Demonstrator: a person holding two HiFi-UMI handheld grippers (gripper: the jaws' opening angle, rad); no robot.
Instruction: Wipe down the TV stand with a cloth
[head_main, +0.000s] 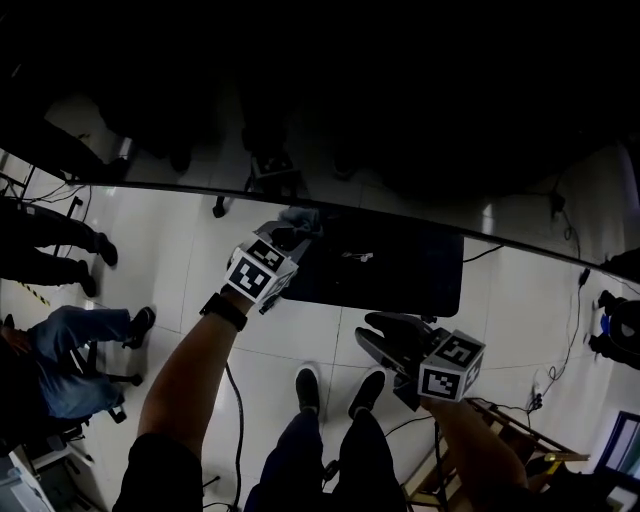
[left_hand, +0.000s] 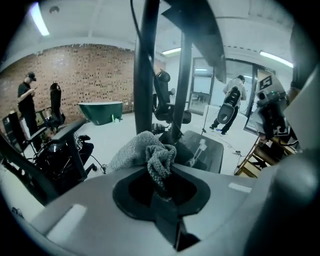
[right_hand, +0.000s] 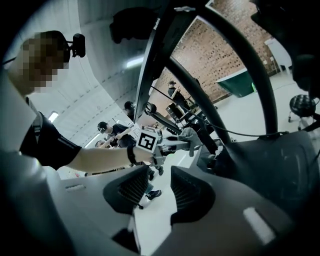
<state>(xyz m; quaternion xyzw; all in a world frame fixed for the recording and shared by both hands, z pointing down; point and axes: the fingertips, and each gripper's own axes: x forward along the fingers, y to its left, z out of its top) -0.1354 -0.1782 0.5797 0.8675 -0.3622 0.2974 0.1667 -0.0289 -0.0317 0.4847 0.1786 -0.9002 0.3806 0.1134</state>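
Gripping the cloth (left_hand: 142, 150) in my left gripper (head_main: 285, 240), fingers clamped on it, at the TV stand (head_main: 400, 270) base's edge; my right gripper (right_hand: 160, 192) fingers stand apart, empty. Best pressed flat, strokes overlapping.

The cloth (head_main: 302, 215) is mostly hidden behind the left tool (head_main: 291, 236) in the head view.
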